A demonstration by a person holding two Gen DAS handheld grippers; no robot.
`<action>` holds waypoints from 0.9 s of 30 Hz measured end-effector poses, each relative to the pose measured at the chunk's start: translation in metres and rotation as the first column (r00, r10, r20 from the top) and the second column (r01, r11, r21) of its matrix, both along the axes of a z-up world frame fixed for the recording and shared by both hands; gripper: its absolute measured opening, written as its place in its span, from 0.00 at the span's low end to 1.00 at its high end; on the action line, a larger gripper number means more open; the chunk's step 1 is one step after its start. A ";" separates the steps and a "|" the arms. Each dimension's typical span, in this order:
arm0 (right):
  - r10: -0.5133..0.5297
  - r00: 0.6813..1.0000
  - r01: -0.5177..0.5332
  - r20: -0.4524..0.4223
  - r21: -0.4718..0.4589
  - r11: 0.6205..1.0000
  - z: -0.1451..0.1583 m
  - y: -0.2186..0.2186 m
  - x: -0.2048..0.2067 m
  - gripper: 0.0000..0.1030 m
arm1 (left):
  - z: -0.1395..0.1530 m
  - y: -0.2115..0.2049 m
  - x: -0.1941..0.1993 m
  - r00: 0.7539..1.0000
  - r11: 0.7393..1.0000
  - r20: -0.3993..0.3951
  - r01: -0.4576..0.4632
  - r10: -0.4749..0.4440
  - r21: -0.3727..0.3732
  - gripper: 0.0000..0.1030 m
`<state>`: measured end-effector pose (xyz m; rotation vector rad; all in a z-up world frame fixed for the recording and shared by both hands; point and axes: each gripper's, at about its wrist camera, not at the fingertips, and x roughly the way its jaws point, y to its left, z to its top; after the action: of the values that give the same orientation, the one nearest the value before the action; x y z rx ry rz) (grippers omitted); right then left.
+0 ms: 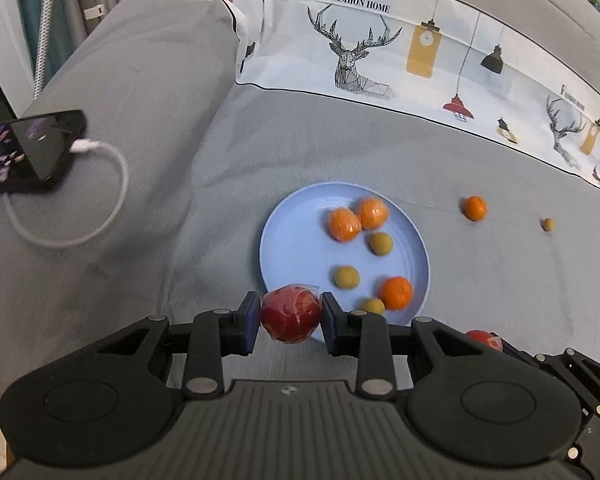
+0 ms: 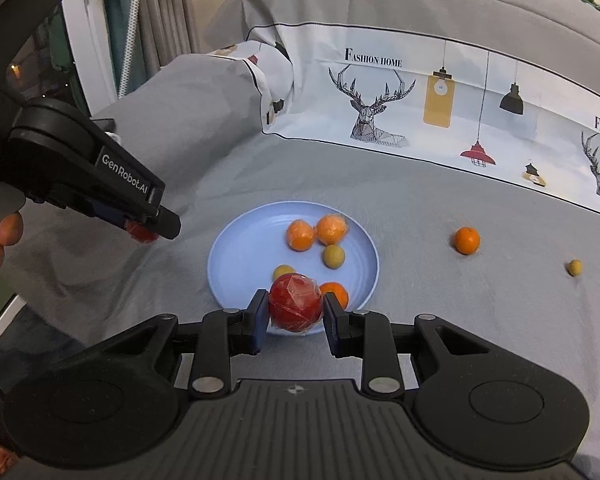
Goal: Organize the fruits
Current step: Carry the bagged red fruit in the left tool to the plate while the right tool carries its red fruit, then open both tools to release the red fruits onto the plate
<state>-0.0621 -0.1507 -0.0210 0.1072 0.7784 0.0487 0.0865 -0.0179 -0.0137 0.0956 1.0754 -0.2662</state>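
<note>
A: L status?
B: Left hand-held gripper [image 1: 290,322] is clamping a wrapped red fruit [image 1: 291,314] betw. both pads, at near-left edge of blue plate [image 1: 300,236].
A: R?
B: Right hand-held gripper [image 2: 295,318] is gripping a second wrapped red fruit [image 2: 295,307] over plate's near rim.
A: Rest?
B: Three oranges, three small yellow-green fruits are sitting on plate; loose orange [image 2: 467,241] and small fruit [image 2: 575,267] are lying on grey bed [image 2: 460,300], right of plate.

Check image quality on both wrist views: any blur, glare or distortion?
Left wrist: fruit on the blue plate looks slightly smeared, the phone softer still; fisheye bends the printed sheet. Right wrist: sharper overall; highlights glint on the wrapped red fruit in the right claw; same bowed edges.
</note>
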 end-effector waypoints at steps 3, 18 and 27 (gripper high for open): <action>0.005 1.000 -0.005 -0.012 -0.007 1.000 -0.010 -0.004 0.019 0.29 | -0.009 -0.009 0.016 1.000 1.000 0.004 0.007 -0.007 0.015 0.35; 0.033 0.994 -0.036 -0.105 -0.027 0.999 -0.065 -0.011 0.096 0.29 | -0.075 -0.042 0.074 0.998 0.996 -0.031 0.063 -0.061 0.064 0.35; 0.045 0.996 -0.049 -0.081 -0.045 0.998 -0.055 -0.015 0.104 0.83 | -0.055 -0.039 0.063 0.991 0.995 0.100 0.081 -0.087 0.063 1.00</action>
<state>0.0421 -0.1655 -0.0764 0.0464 0.8619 0.0709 0.1497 -0.0573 -0.0686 0.2053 0.9787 -0.3023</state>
